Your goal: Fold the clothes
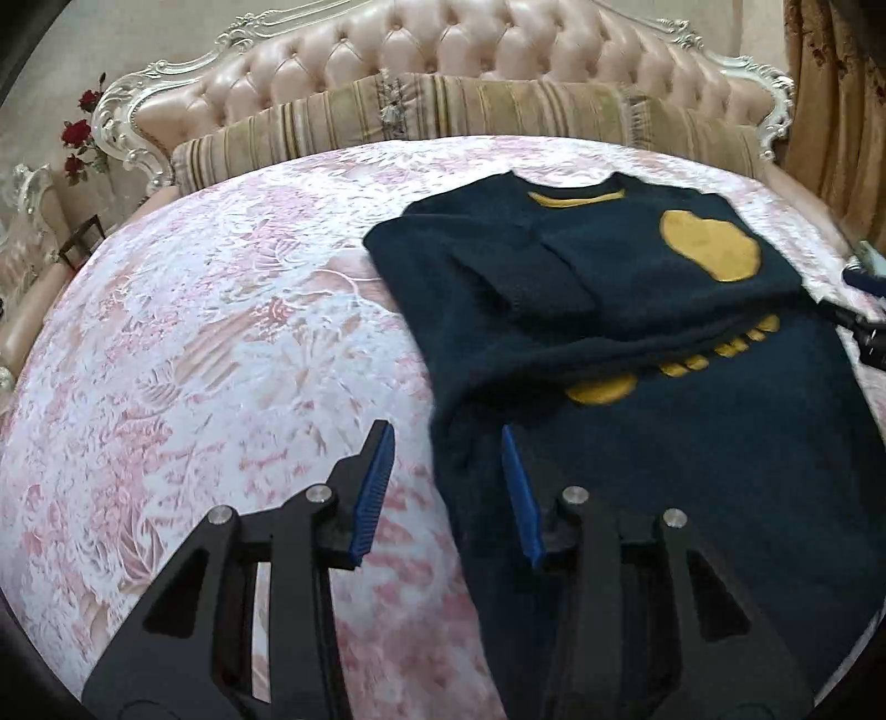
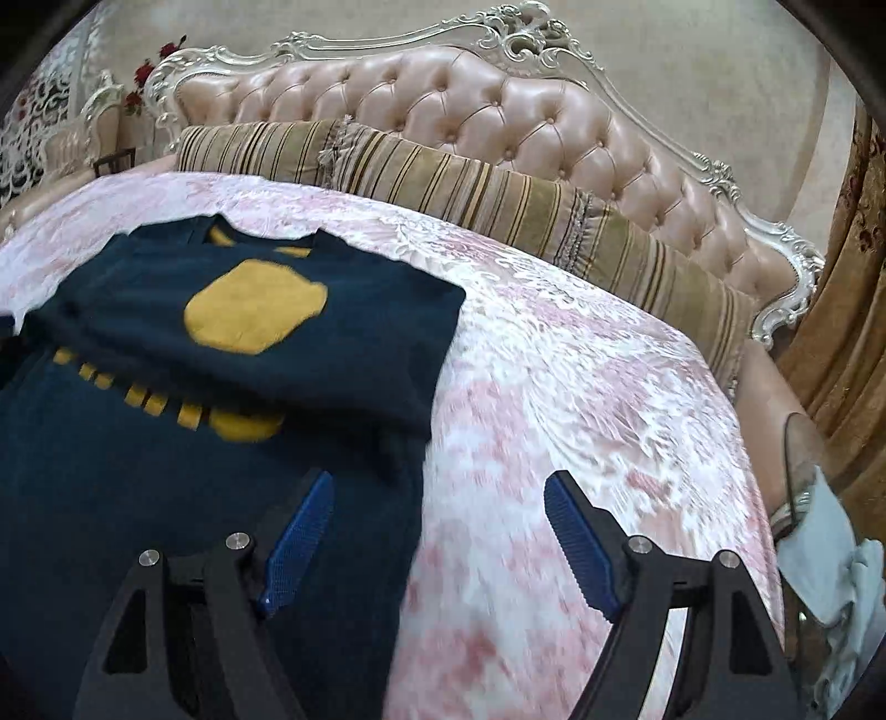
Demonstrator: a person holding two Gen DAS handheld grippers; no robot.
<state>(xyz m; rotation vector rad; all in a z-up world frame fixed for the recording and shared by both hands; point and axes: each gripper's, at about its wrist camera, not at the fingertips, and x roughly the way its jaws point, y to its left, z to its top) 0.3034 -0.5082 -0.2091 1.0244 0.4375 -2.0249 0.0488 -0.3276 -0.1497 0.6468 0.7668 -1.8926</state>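
Observation:
A dark navy sweater (image 1: 637,310) with mustard-yellow patches lies on the pink floral bedspread (image 1: 221,332), both sleeves folded in across the chest. My left gripper (image 1: 448,443) is open and empty, straddling the sweater's lower left edge. In the right wrist view the same sweater (image 2: 194,443) lies at the left, and my right gripper (image 2: 437,487) is open and empty, straddling its lower right edge above the bedspread (image 2: 581,415). The right gripper also shows at the right edge of the left wrist view (image 1: 864,310).
A striped bolster pillow (image 1: 443,111) lies along the tufted pink headboard (image 1: 443,50) behind the sweater. Red flowers (image 1: 77,138) stand at the far left. A brown patterned curtain (image 2: 853,277) hangs at the right. A pale cloth (image 2: 830,565) lies at the bed's right edge.

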